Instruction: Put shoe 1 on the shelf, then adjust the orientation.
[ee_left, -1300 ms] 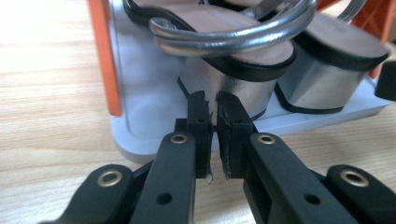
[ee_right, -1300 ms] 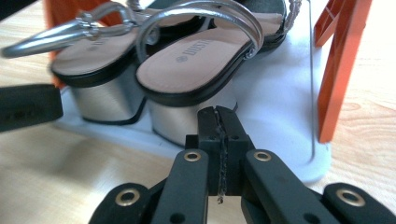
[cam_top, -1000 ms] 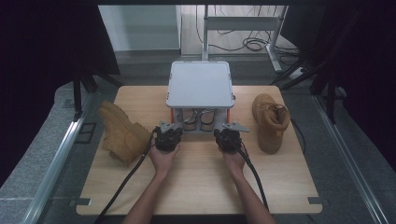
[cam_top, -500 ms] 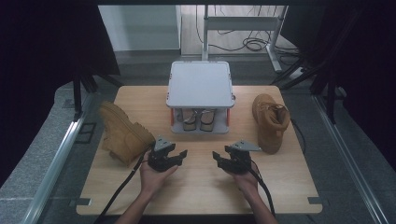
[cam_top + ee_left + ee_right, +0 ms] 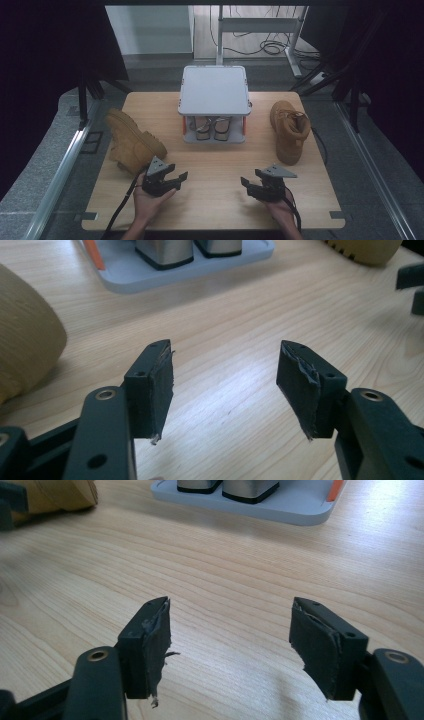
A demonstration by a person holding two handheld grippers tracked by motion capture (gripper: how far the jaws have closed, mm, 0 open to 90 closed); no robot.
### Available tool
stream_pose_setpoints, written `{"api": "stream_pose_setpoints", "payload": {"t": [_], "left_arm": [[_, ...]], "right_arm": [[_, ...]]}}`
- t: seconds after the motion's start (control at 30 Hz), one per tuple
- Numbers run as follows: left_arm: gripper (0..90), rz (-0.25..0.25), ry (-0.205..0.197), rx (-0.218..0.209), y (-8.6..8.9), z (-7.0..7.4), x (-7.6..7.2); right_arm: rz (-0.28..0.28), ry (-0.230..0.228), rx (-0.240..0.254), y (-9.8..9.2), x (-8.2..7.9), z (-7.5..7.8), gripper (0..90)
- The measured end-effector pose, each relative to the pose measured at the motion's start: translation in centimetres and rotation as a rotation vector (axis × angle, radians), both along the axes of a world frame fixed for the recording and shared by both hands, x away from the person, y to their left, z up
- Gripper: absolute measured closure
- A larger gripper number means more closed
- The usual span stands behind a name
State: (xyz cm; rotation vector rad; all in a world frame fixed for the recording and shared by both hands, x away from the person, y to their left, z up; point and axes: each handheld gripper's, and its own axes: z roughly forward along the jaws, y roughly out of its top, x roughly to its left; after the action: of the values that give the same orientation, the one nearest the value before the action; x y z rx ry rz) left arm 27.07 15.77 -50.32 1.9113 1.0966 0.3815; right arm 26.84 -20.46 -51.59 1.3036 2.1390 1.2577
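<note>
We hold both claws low over the bare wood near the bottom of the high view, the left claw (image 5: 176, 176) at lower left and the right claw (image 5: 249, 182) at lower right, each with its jaws standing wide apart and nothing between them, as the left claw (image 5: 225, 371) and the right claw (image 5: 230, 625) show in their own views. The counter (image 5: 220, 165) carries a grey two-level rack (image 5: 215, 90) at the upper middle of the frame, and on its lower shelf a pair of small shoes (image 5: 212, 127) sits side by side between orange posts. One tan boot (image 5: 133, 141) lies at the left of the frame, just beside our left claw, and another tan boot (image 5: 290, 129) rests at the right, toe toward us, well apart from the right claw. We judge that we are between grasps, with the boots not yet on the rack. The next move, as we read it, calls for turning the left claw toward the nearby boot, closing on its collar or heel where the leather gives a firm hold, and steadying the weight as it lifts.
</note>
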Motion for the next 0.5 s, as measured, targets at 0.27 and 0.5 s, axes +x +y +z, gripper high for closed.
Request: {"api": "stream_pose_setpoints", "payload": {"t": [0.27,0.5], "left_arm": [[40.0,0.030,-0.013,-0.040,1.3,1.0,-0.5],[48.9,0.102,-0.043,-0.039,4.4,2.8,-1.3]], "right_arm": [[-0.004,-0.005,-0.026,-0.4,-0.1,0.2,33.9],[-0.026,0.009,-0.052,-0.5,0.1,0.5,34.0]]}}
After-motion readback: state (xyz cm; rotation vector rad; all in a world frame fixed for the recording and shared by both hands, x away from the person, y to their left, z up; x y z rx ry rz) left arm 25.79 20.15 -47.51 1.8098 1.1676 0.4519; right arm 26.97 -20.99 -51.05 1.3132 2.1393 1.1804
